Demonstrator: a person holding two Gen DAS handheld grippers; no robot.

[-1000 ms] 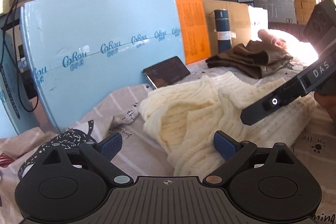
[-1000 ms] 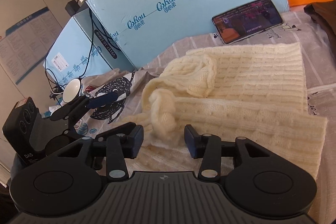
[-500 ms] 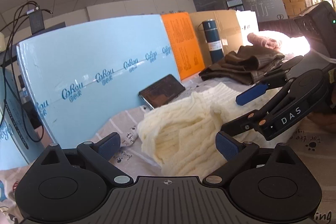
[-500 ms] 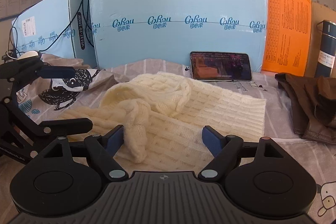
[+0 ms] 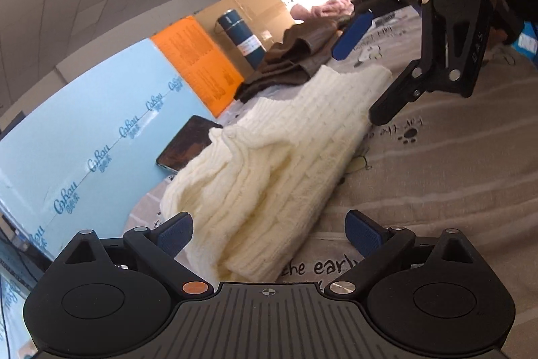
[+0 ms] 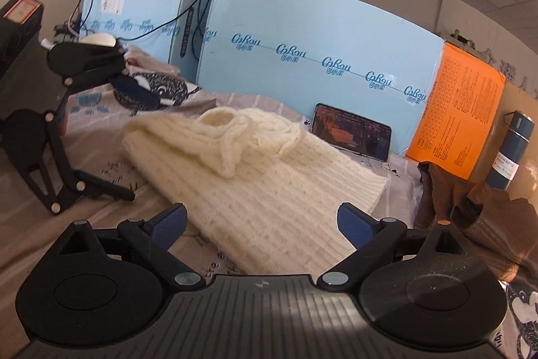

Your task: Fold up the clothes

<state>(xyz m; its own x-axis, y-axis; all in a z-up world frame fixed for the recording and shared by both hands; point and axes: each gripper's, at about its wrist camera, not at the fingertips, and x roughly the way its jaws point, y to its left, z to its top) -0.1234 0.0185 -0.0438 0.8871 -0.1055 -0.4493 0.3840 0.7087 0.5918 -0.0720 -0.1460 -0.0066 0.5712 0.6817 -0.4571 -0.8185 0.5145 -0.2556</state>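
Note:
A cream cable-knit sweater lies folded into a long bundle on the printed bedsheet; it also shows in the right wrist view, with a sleeve bunched on top. My left gripper is open and empty, just in front of the sweater's near end. My right gripper is open and empty at the sweater's other end. Each gripper shows in the other's view, the right one over the far end, the left one open at the left.
A folded brown garment lies to the right of the sweater. A phone leans against light blue boxes behind it. An orange box and a blue flask stand at the back right.
Both grippers have pulled back and tilted. The right gripper has opened wider. The sweater now lies as a narrower folded bundle.

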